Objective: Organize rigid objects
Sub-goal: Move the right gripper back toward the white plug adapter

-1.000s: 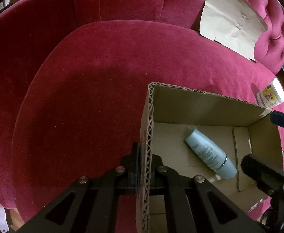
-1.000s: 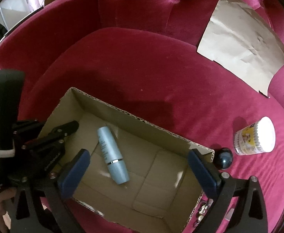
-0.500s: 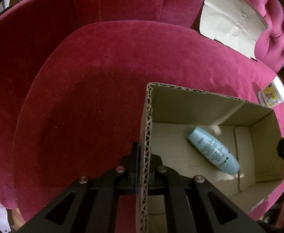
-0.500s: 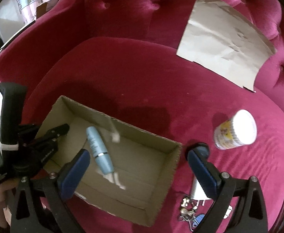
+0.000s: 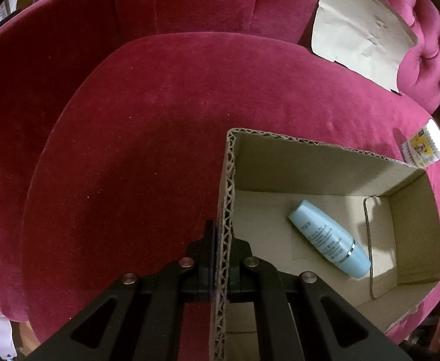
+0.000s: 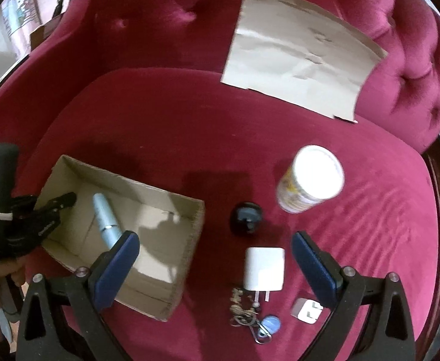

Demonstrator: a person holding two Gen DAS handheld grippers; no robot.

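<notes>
The left gripper (image 5: 221,258) is clamping its jaws on the corrugated side wall of the cardboard box (image 5: 316,162), which is sitting on the crimson velvet armchair (image 5: 147,126). Inside, a pale blue bottle (image 5: 329,239) is lying on its side, cap pointing toward four o'clock in the left wrist view. The right gripper (image 6: 215,251) is hovering with jaws spread wide and nothing between them. Beneath it a white charger (image 6: 264,269) is lying on the seat, with a dark round object (image 6: 246,217), possibly a ball, at twelve o'clock from it. A white-lidded tub (image 6: 311,179) is standing at one o'clock, keys (image 6: 256,320) at six o'clock.
</notes>
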